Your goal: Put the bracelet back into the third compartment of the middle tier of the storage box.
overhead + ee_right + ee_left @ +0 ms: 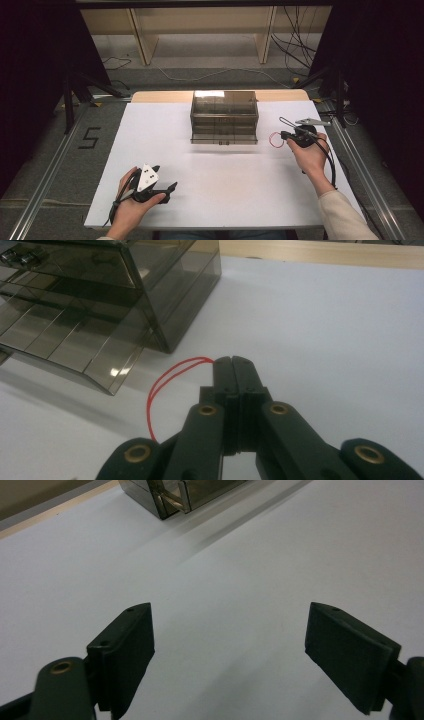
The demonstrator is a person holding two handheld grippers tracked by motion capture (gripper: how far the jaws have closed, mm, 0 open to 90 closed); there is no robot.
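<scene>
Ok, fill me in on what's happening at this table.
A person holds a gripper in each hand over a white table. The right gripper has its jaws shut on a red loop, like a rubber band, beside a smoky clear drawer box whose lowest drawer stands pulled out. The left gripper hangs open over bare table, holding nothing.

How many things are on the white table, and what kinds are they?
Smoky see-through drawer box: 1
Red rubber band, pinched in the right gripper: 1
Grippers, the right one and the left gripper with its jaws apart: 2
Total: 4
</scene>
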